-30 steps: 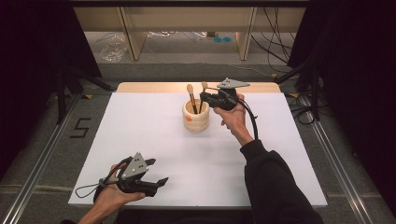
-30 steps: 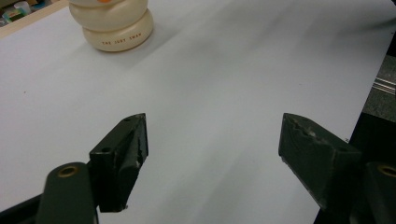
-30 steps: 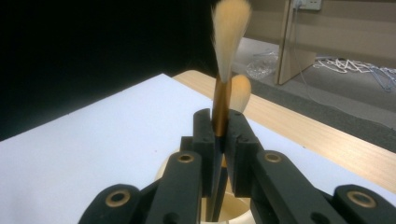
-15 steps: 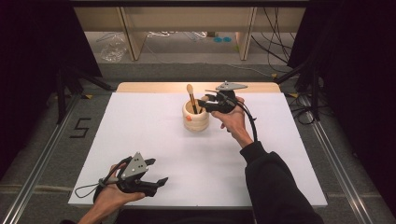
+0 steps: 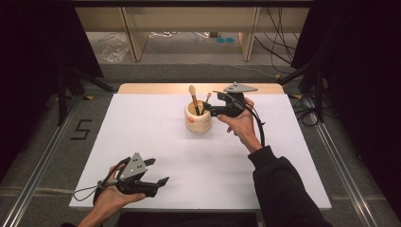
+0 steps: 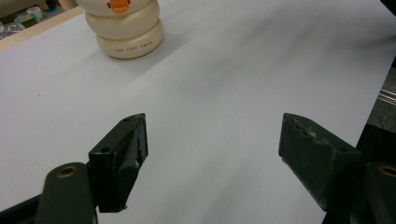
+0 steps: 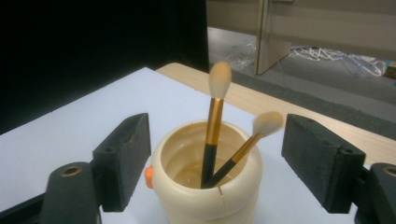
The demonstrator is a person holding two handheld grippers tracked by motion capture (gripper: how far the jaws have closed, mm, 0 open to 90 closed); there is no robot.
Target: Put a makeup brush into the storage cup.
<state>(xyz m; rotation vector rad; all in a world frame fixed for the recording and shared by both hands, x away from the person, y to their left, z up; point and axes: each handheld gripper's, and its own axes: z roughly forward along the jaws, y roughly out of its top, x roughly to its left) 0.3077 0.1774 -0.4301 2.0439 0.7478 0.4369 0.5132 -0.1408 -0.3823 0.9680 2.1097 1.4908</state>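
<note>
The right gripper [image 5: 207,108] has just spread its jaws beside the cream holder [image 5: 198,117], letting go of the shorter brush [image 7: 243,145], which a second ago it held pinched above the rim; the brush now leans inside, just ahead of the jaws, beside the taller brush [image 7: 214,122]; the drop looks done. The left gripper [image 5: 152,171] rests spread and empty on the worktop [image 5: 142,127].

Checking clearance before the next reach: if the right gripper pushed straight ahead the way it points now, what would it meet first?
Probably the cream holder, with its two brushes standing between the right gripper's open jaws, which have just been opening. Depth is hard to judge.
</note>
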